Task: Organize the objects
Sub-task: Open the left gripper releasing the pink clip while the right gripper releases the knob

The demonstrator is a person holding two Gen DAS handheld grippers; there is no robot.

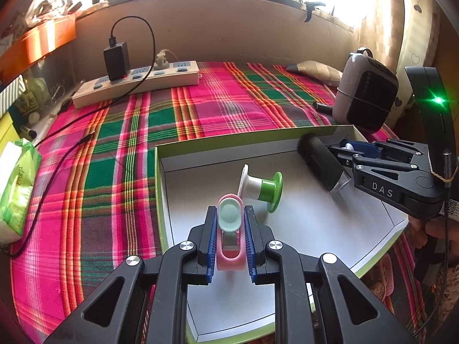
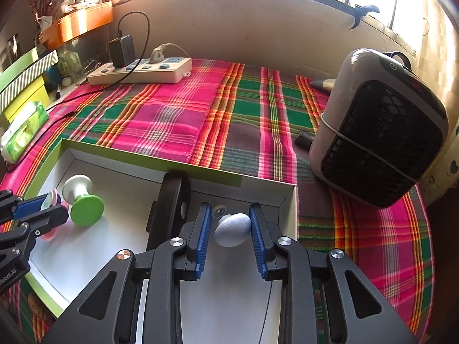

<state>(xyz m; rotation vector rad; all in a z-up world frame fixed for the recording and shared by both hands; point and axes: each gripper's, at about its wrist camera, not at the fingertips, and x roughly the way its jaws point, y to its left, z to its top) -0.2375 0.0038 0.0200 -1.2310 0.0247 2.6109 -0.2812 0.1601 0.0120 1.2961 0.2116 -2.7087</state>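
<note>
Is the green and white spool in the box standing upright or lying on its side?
Lying on its side. The green and white spool rests on the floor of the box, its axis level, and both round ends stand on edge.

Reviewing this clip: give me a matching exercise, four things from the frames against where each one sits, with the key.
Things:
1. pink clip
2. pale round piece
3. green-and-white spool
4. power strip

Places:
A. on the plaid cloth by the back wall
B. lying loose on the floor of the box
C. in the left hand-held gripper
D. in the right hand-held gripper

Pairs: 1-C, 2-D, 3-B, 4-A
</note>
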